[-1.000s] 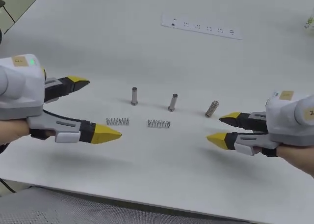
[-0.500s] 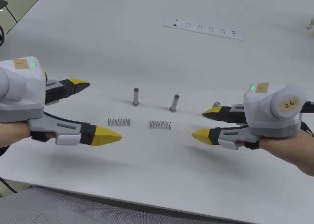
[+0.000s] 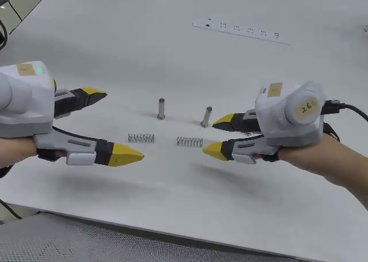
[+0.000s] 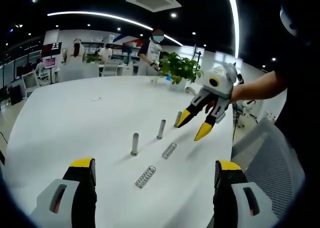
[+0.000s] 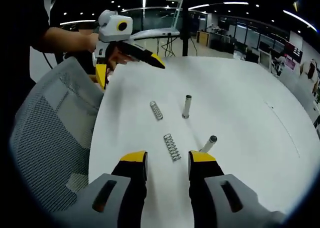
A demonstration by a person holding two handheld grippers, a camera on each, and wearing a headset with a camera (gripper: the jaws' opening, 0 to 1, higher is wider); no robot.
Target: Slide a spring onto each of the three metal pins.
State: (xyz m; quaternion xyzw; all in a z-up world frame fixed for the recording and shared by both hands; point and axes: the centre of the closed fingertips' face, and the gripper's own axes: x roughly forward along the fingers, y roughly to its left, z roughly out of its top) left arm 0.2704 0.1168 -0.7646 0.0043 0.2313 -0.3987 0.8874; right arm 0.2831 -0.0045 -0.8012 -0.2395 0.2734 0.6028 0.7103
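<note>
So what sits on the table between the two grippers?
In the head view, one spring and a second spring lie flat between the left gripper and right gripper; a bare pin and another pin stand just beyond them.

head view: looking down and forward from the near table (image 3: 172,55) edge, fairly close.
left gripper view: riding low, facing across toward the right gripper (image 4: 192,129).
right gripper view: riding low, facing back at the left gripper (image 5: 130,72).
shared: all three are catching the pins (image 3: 161,108) and loose springs (image 3: 141,138).
</note>
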